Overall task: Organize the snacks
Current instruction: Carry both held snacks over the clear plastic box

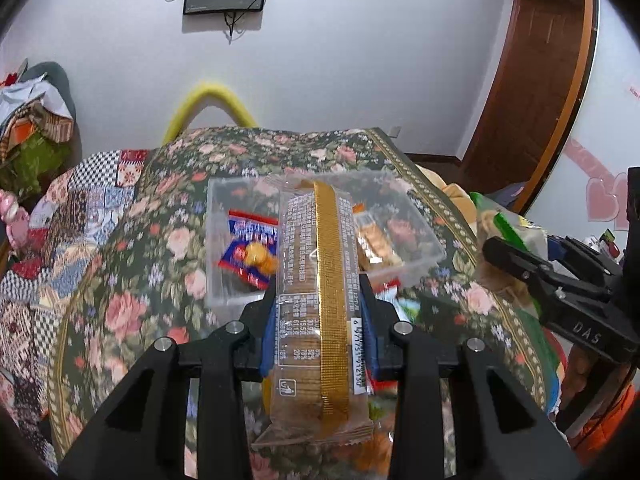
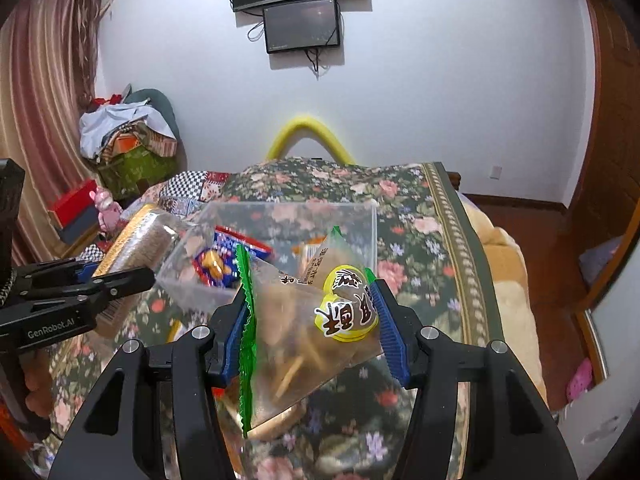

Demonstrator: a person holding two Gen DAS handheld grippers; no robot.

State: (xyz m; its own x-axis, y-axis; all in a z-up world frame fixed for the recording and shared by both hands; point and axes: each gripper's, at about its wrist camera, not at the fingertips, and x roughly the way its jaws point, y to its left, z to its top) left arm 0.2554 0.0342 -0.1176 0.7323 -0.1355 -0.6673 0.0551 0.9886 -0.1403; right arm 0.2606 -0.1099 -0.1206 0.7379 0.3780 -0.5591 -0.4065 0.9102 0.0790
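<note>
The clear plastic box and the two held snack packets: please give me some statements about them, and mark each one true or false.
1. The left tongs are shut on a long biscuit packet with a gold strip. True.
2. The right tongs are empty. False: they are shut on a cracker bag with green edges and a yellow label.
3. The clear plastic box stands on the floral cover. True.
4. The clear plastic box is empty. False: a red and blue packet and other snacks lie inside.
5. Both screens on the wall are showing bright pictures. False: the small screen and the larger one above it look dark.
</note>
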